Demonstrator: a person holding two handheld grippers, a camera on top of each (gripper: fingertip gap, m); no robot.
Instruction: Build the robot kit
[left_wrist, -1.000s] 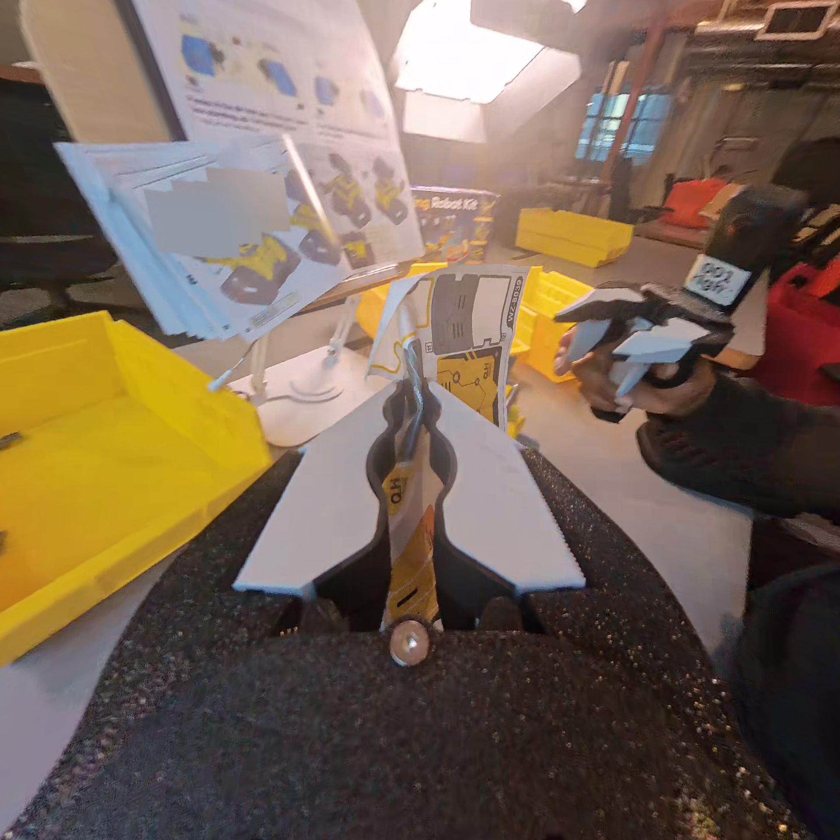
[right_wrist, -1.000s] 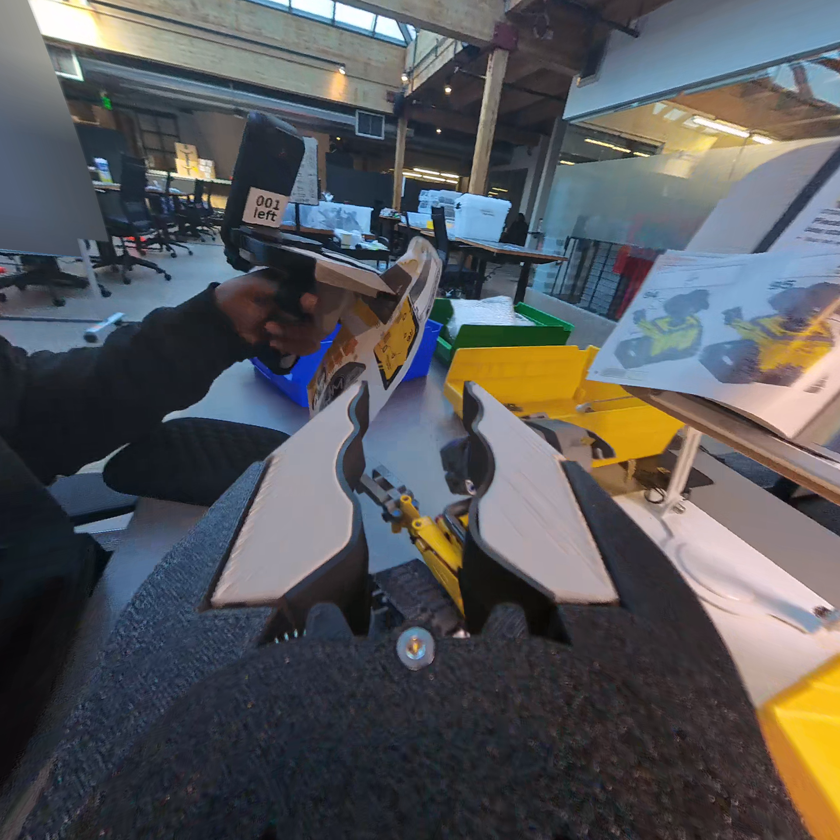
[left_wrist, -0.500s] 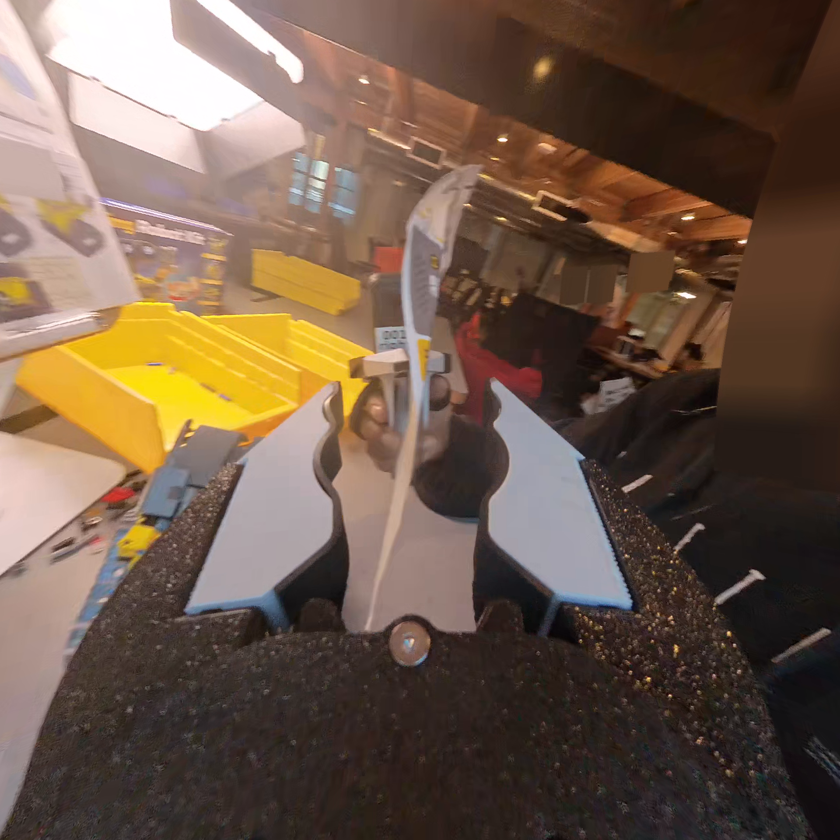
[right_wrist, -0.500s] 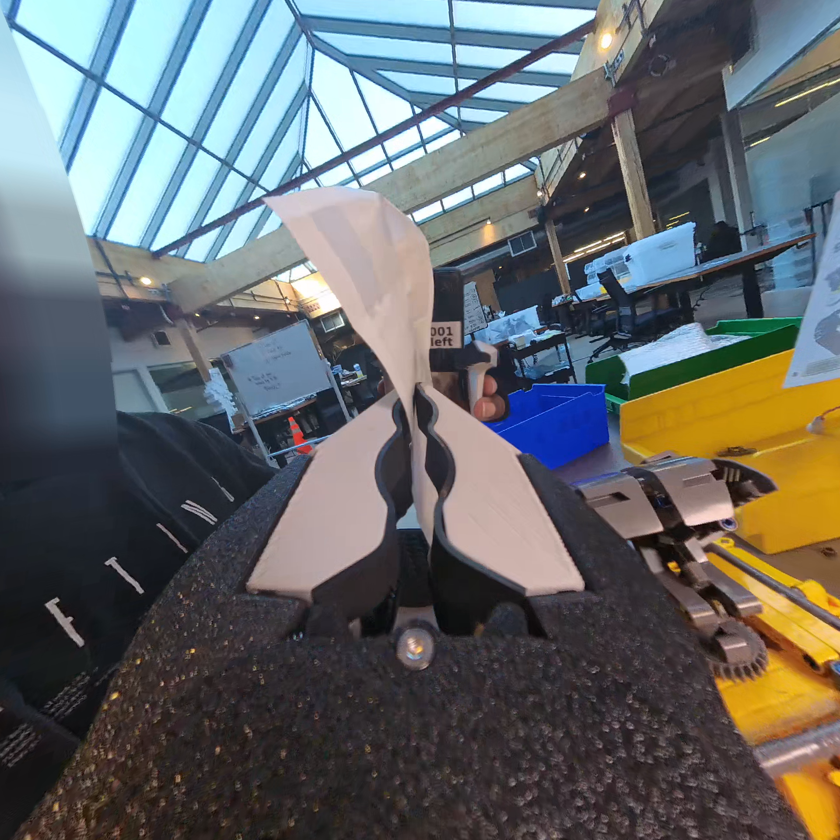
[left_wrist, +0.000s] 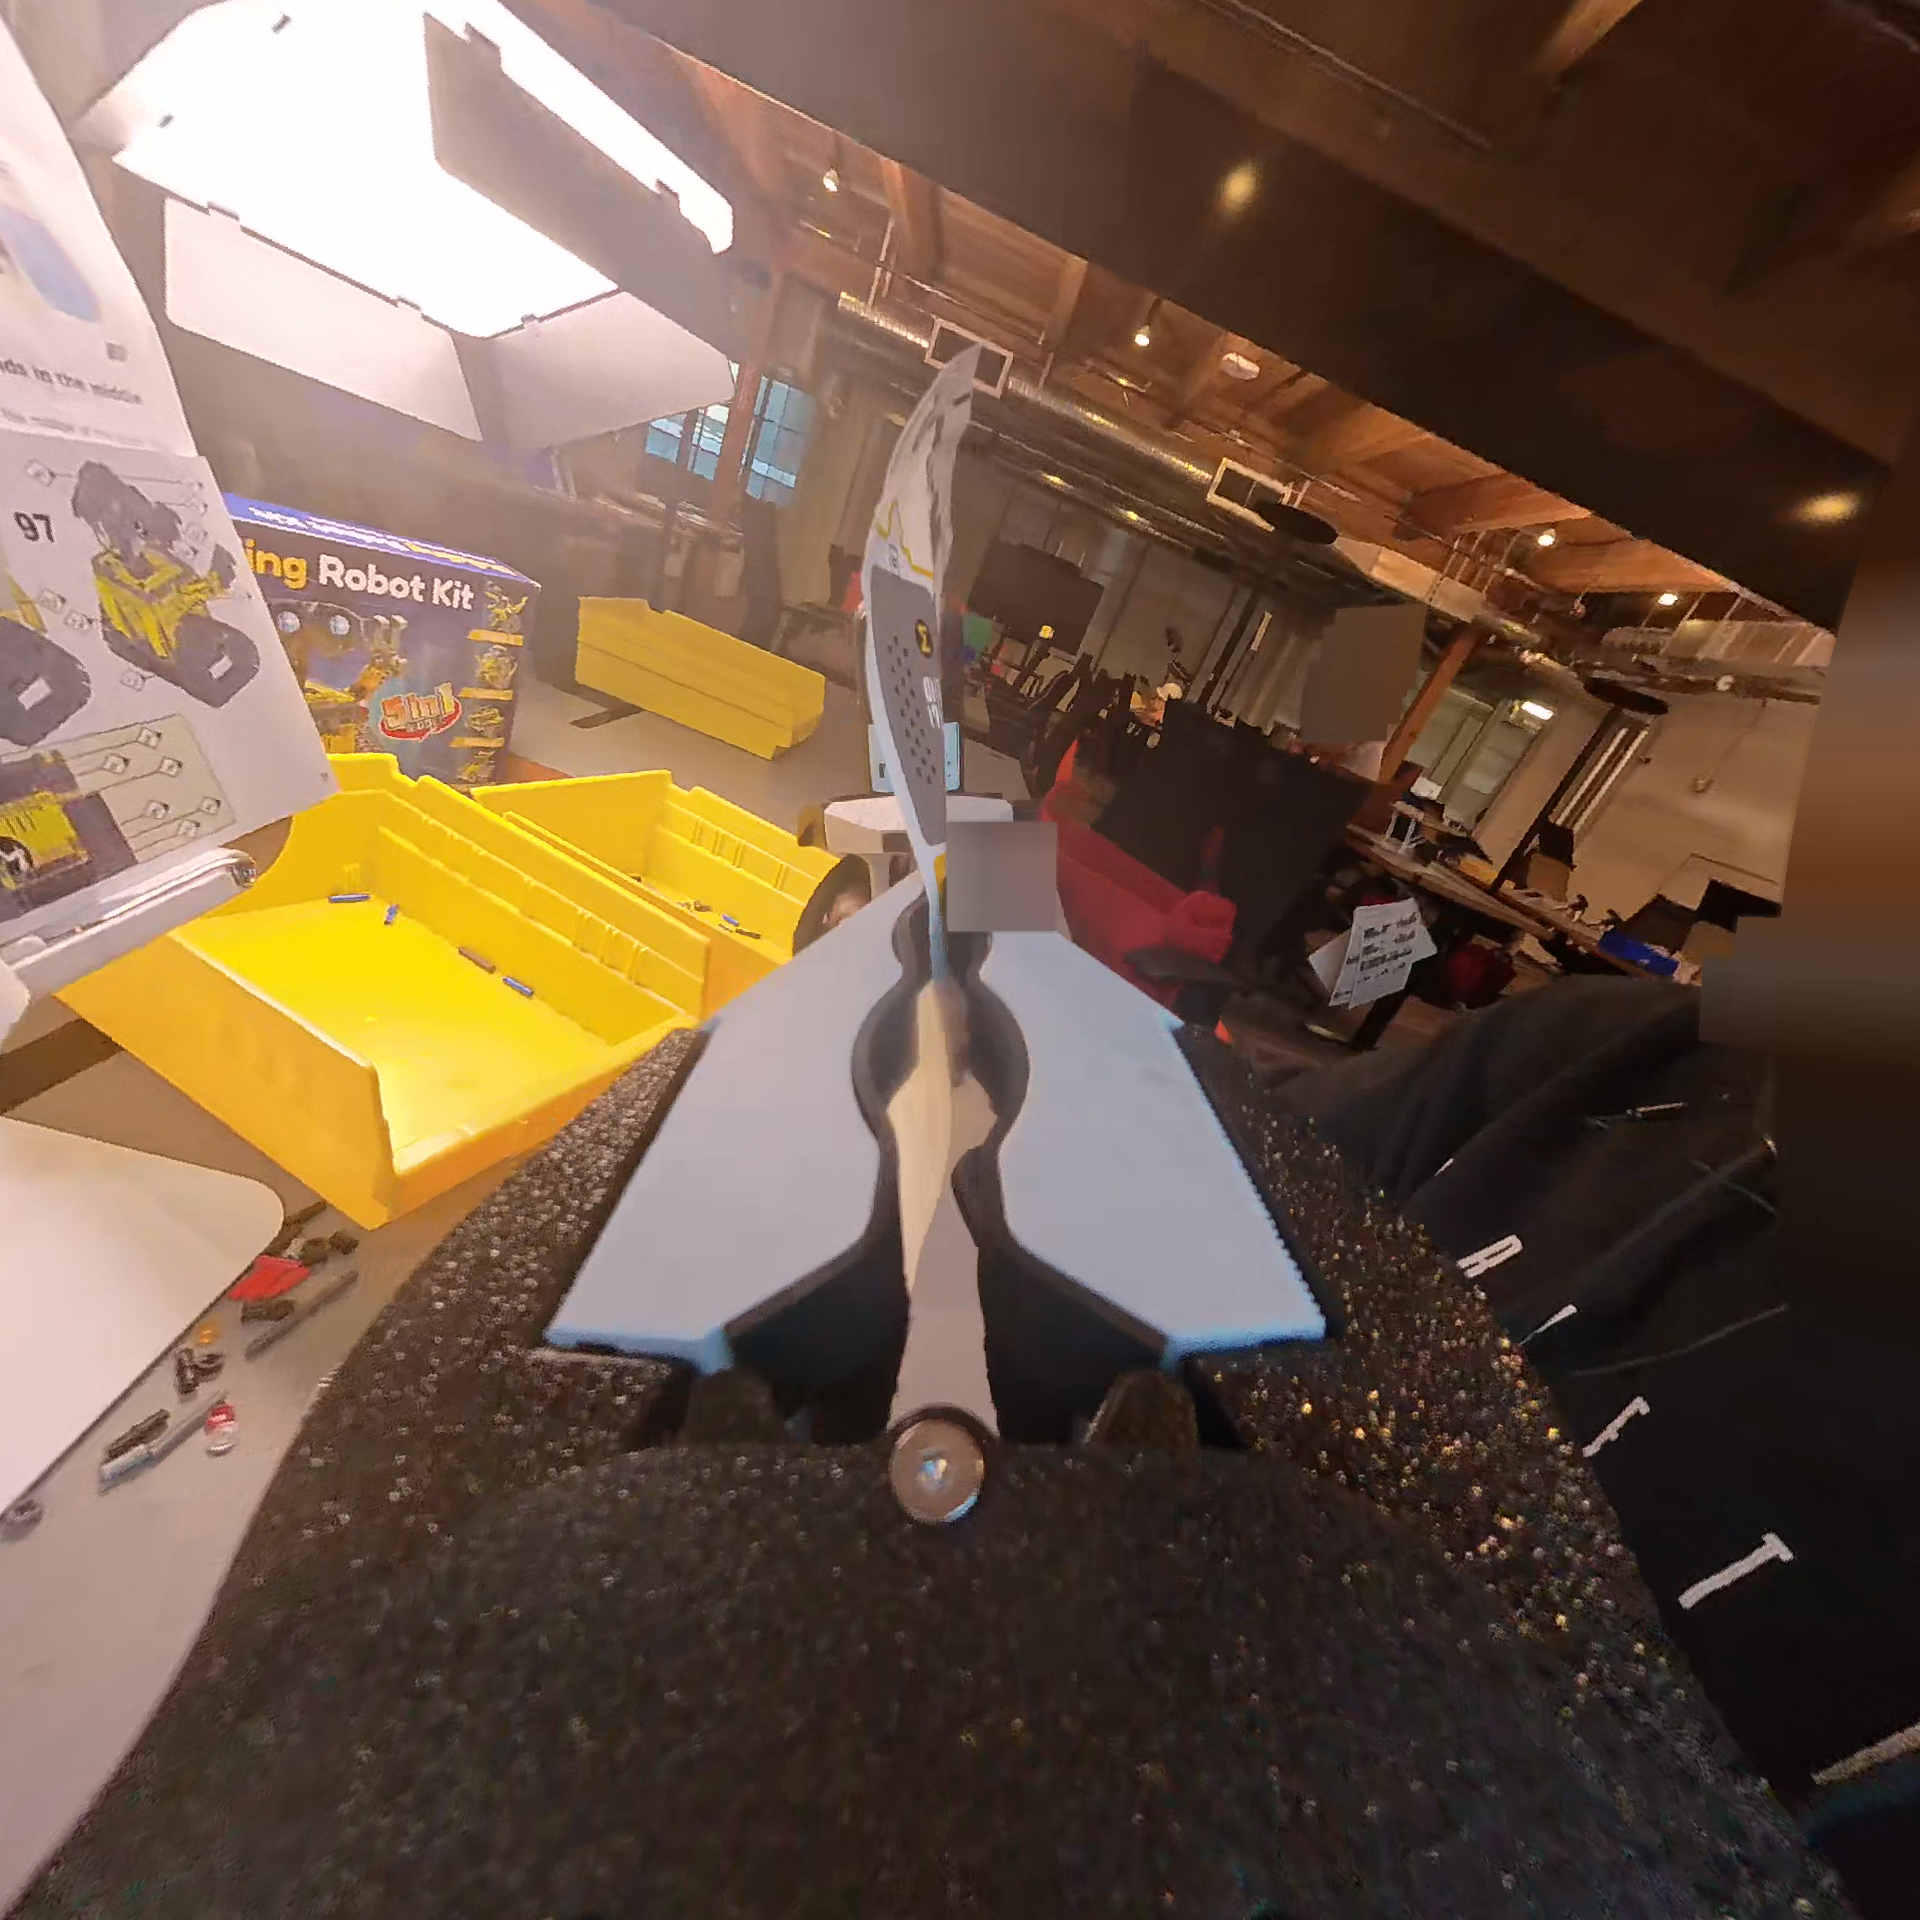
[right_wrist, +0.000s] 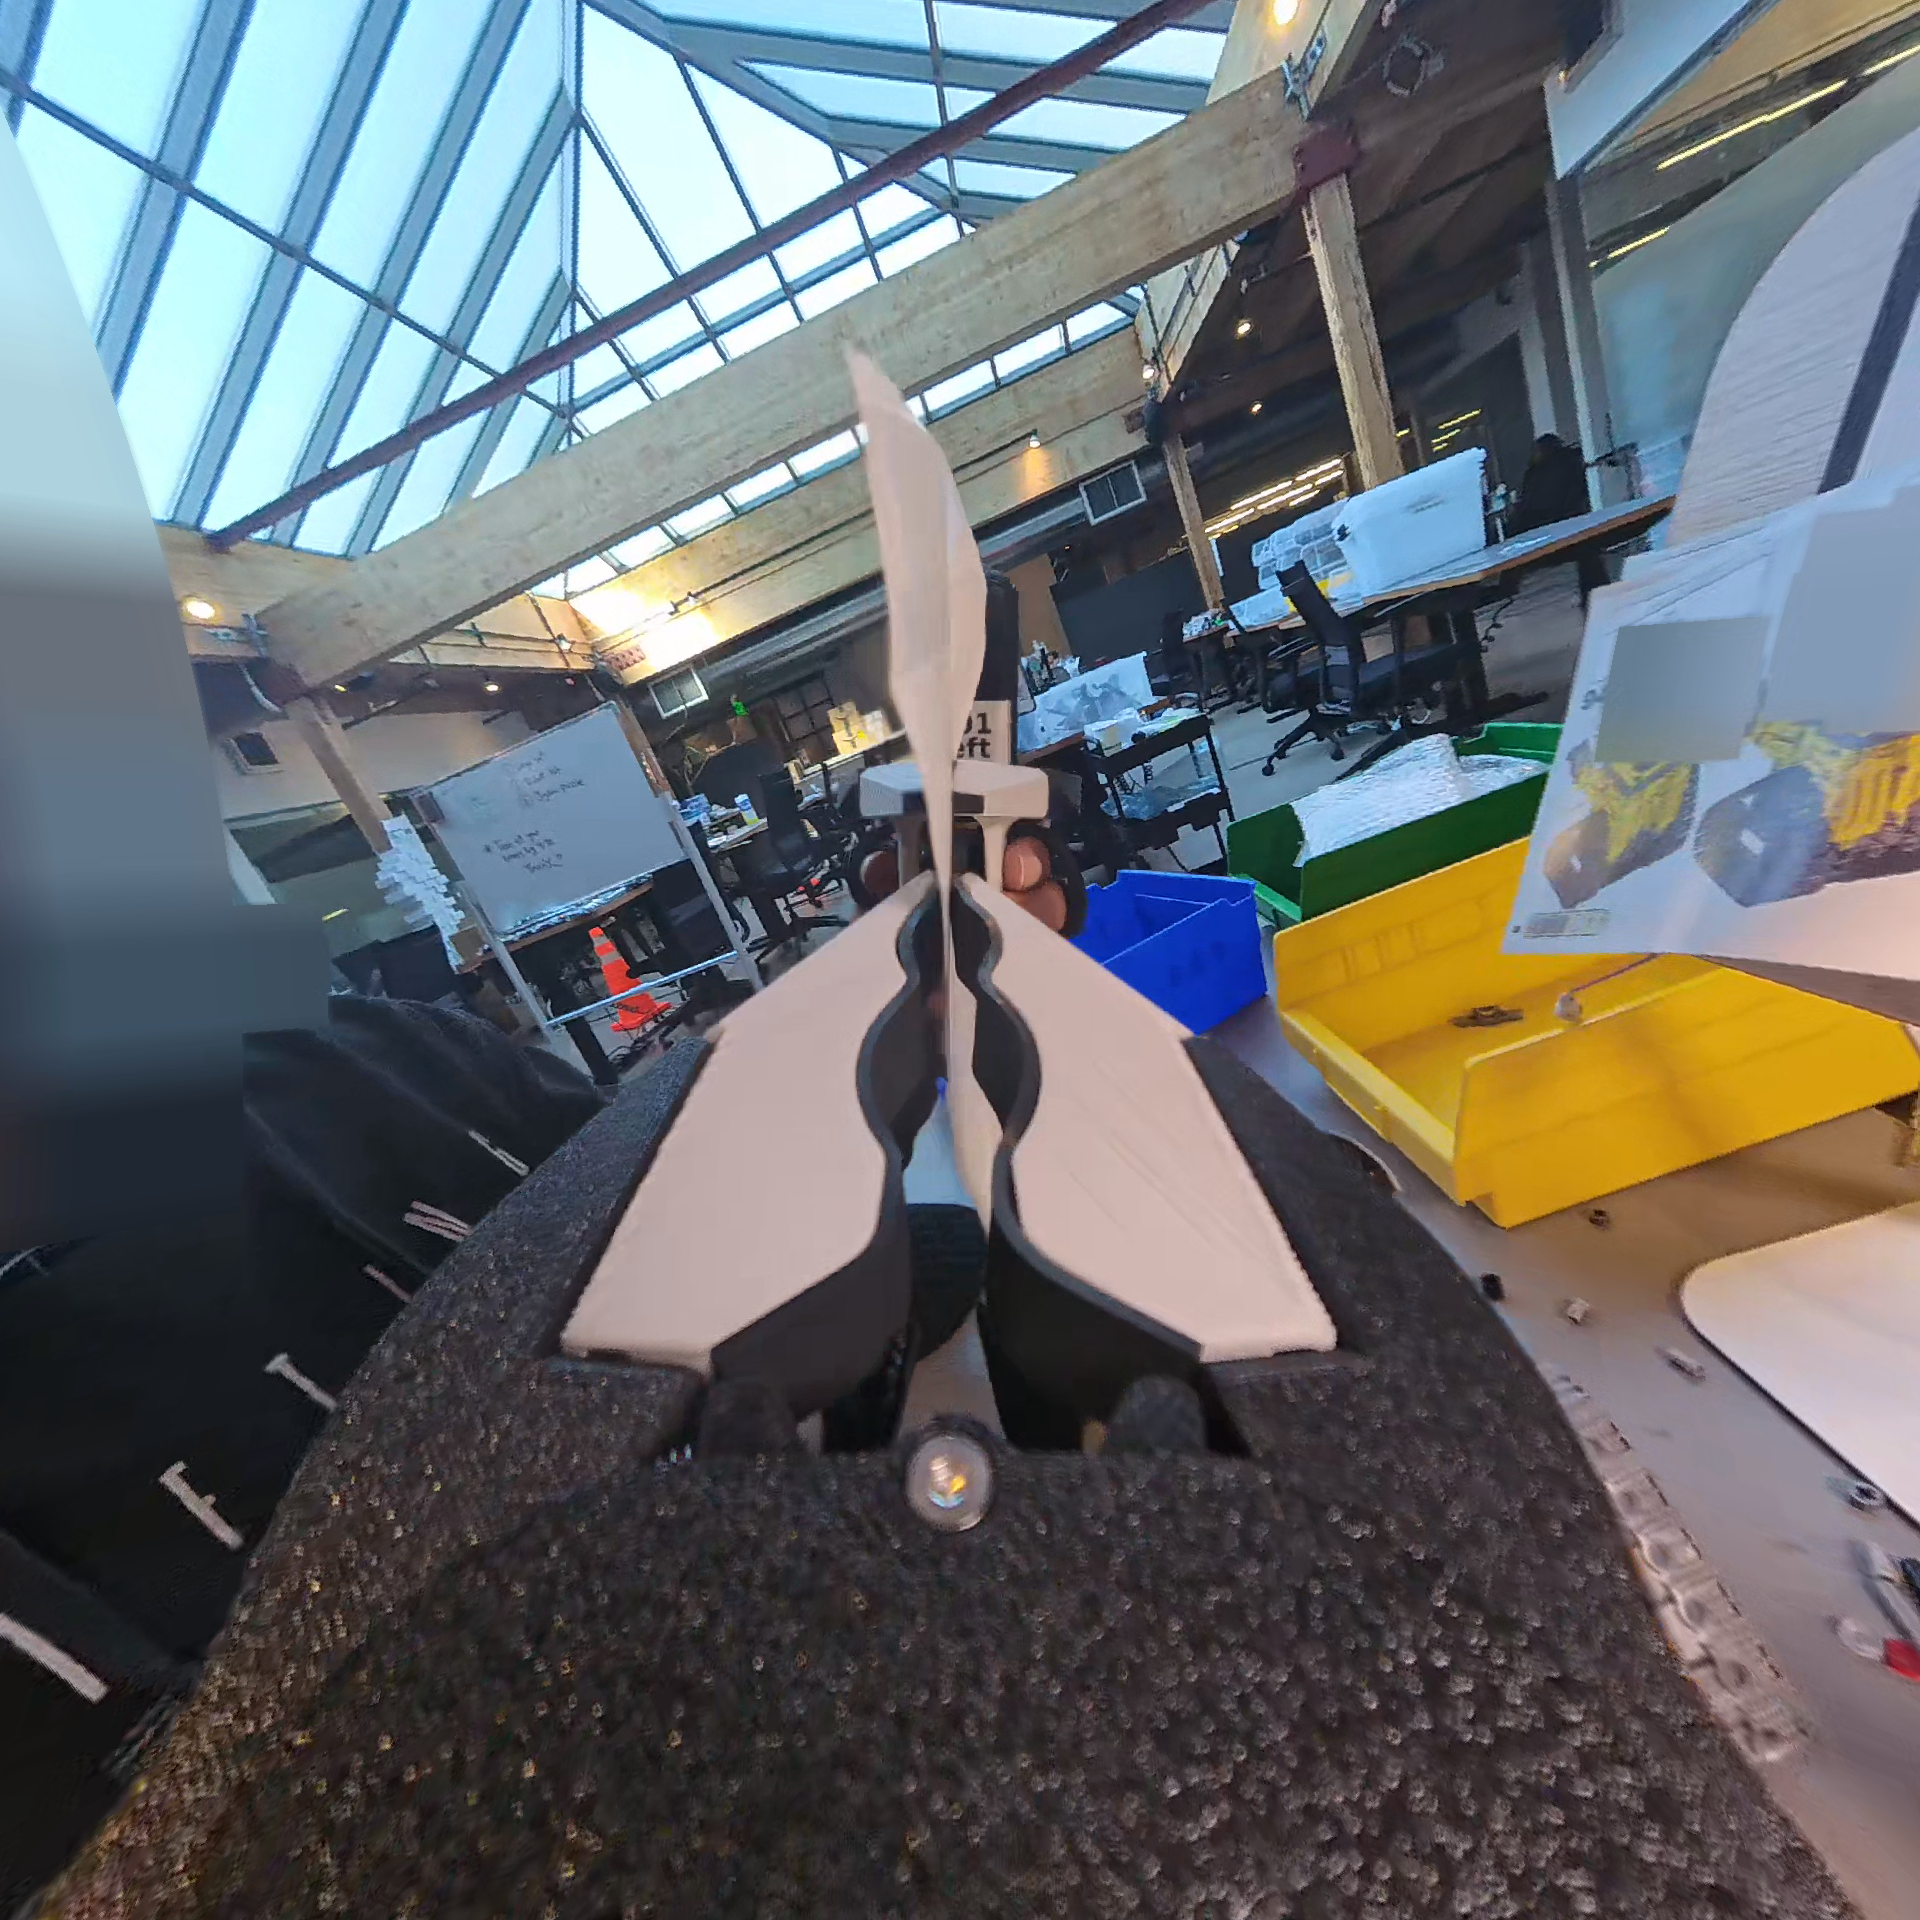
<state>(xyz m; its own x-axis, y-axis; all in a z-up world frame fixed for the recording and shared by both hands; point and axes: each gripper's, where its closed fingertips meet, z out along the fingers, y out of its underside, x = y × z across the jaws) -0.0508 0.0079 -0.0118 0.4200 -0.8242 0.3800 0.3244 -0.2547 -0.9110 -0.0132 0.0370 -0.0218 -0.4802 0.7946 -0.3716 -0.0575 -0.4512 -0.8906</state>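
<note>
A thin printed sheet (left_wrist: 912, 665), grey and yellow on one face and white on the other, stands edge-on in the air. My left gripper (left_wrist: 943, 940) is shut on its lower part. My right gripper (right_wrist: 943, 894) is shut on the same sheet (right_wrist: 920, 582) from the opposite side. The two grippers face each other, close together. The right gripper shows just behind the sheet in the left wrist view (left_wrist: 883, 821). The left gripper, held in a hand, shows behind the sheet in the right wrist view (right_wrist: 951, 795).
Yellow bins (left_wrist: 312, 1049) (right_wrist: 1558, 1112) sit on the table, with a blue bin (right_wrist: 1174, 935) and a green bin (right_wrist: 1382, 842) beyond. An open instruction booklet (left_wrist: 114, 644) rests on a stand with a white base (right_wrist: 1818, 1340). A kit box (left_wrist: 395, 644) and loose small parts (left_wrist: 260, 1288) lie nearby. The tips of one gripper are about 6 cm away from the tips of the other.
One second ago only the left gripper held the sheet. The right gripper then shut on it while the left opened. Now the left has shut on it again. Both views tilted upward.
</note>
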